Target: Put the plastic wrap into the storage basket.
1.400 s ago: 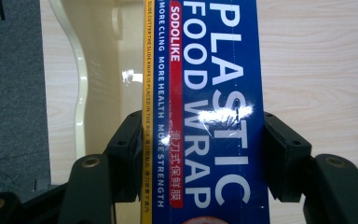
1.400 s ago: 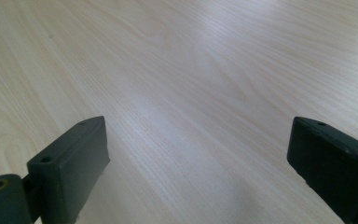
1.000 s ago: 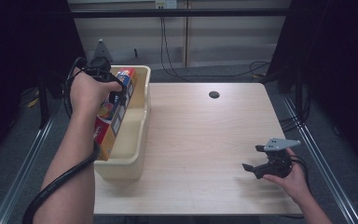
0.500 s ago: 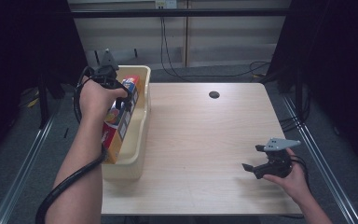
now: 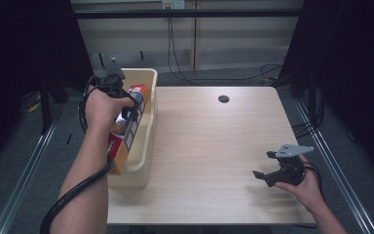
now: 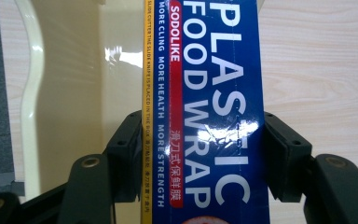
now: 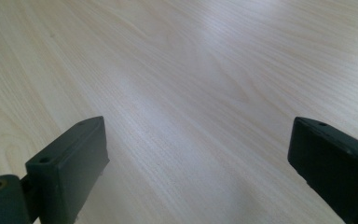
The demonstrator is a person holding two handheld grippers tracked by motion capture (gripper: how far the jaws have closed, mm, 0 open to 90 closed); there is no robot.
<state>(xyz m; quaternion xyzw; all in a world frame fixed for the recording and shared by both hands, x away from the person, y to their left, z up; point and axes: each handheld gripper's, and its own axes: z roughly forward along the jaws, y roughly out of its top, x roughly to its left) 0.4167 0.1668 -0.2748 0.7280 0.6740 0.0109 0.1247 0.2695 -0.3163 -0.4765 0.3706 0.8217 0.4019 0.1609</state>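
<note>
Left tool (image 6: 200, 154) grips the plastic wrap box (image 6: 205, 93) inside the tub (image 5: 143, 146); right tool (image 7: 196, 158) gapes over bare table (image 5: 214, 146).

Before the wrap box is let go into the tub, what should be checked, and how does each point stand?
1. Left gripper shut on the box: ok.
2. Box over the tub, not the table: ok.
3. Box resting on the tub floor: cannot tell, its lower end is hidden.
4. Box lying flat: not ok, it is tilted, one end up.
5. Right gripper open, away from the tub: ok.
</note>
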